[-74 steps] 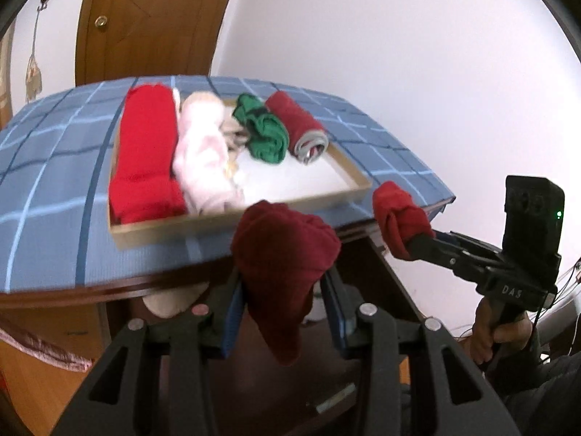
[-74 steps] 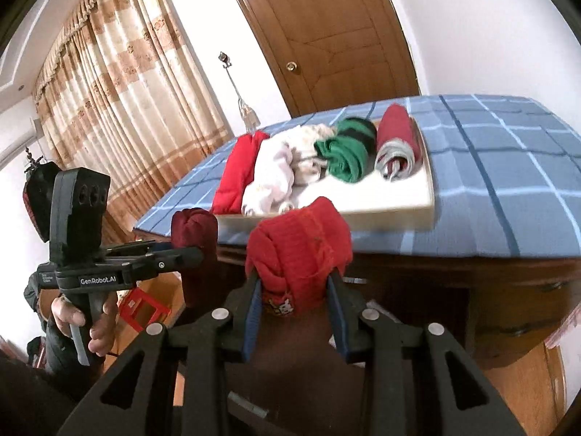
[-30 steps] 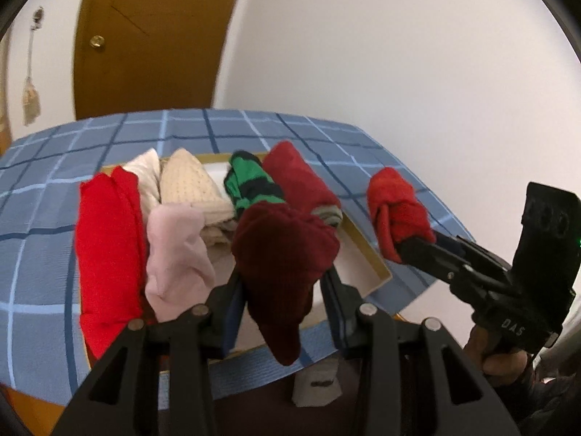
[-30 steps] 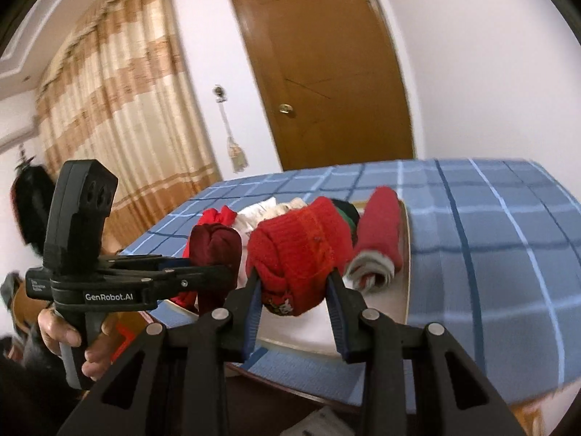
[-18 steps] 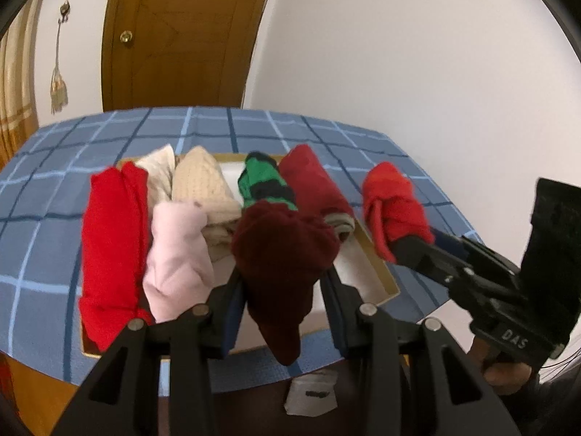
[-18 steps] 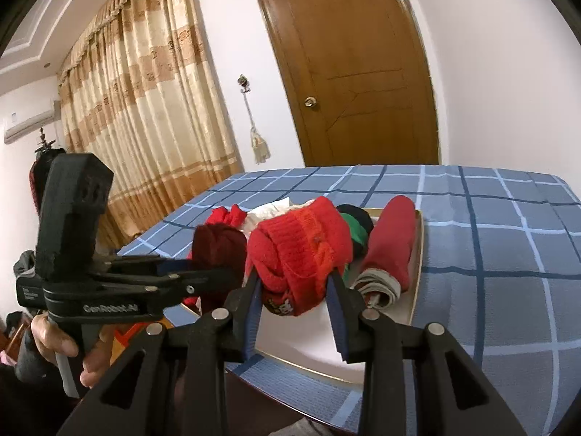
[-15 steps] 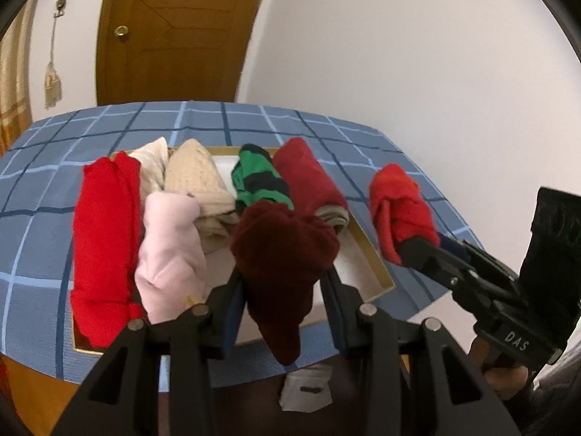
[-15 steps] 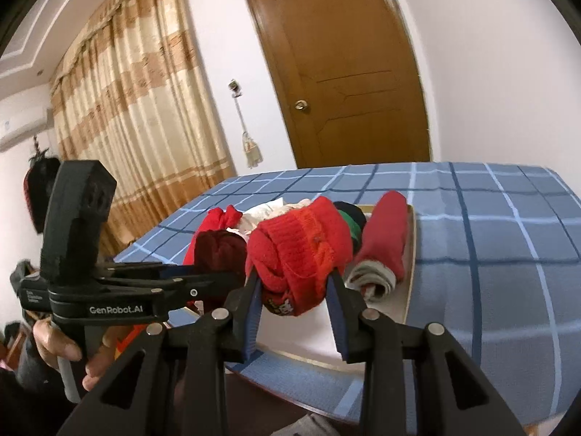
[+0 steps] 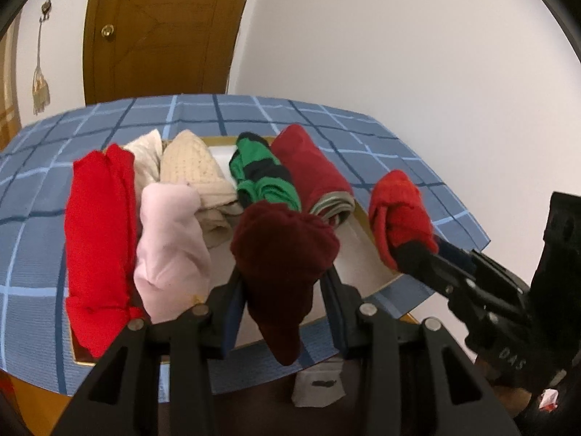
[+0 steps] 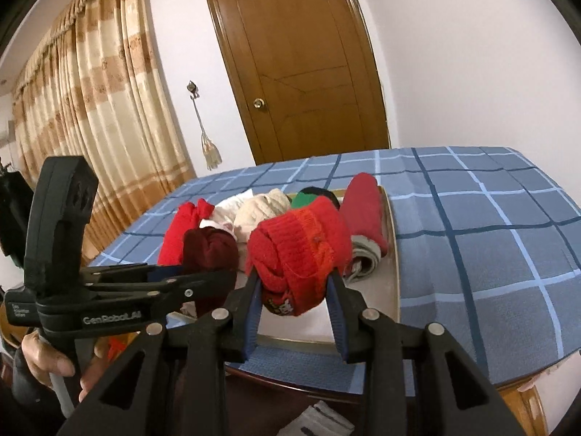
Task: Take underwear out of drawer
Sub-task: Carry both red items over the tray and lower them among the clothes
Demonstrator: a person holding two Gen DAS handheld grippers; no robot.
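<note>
My left gripper (image 9: pixel 285 283) is shut on a dark maroon rolled bundle (image 9: pixel 283 250), held over the near end of the wooden tray (image 9: pixel 377 272). My right gripper (image 10: pixel 294 290) is shut on a bright red knitted bundle (image 10: pixel 301 243), hanging over the tray's near right part. In the left wrist view that red bundle (image 9: pixel 399 214) and the right gripper (image 9: pixel 410 250) show at the right. In the right wrist view the left gripper (image 10: pixel 214 272) with its maroon bundle (image 10: pixel 208 250) shows at the left. The drawer is out of view.
The tray on the blue checked tablecloth (image 10: pixel 490 239) holds a long red roll (image 9: pixel 96 225), a pink roll (image 9: pixel 170 243), cream rolls (image 9: pixel 196 174), a green-and-black roll (image 9: pixel 261 178) and a dark red roll (image 9: pixel 308 170). A door (image 10: pixel 305 65) and curtains (image 10: pixel 90 116) stand behind.
Since 2.5 s ago both grippers rose from below the table edge to above the tray, each still holding its bundle. Over the last second little has shifted.
</note>
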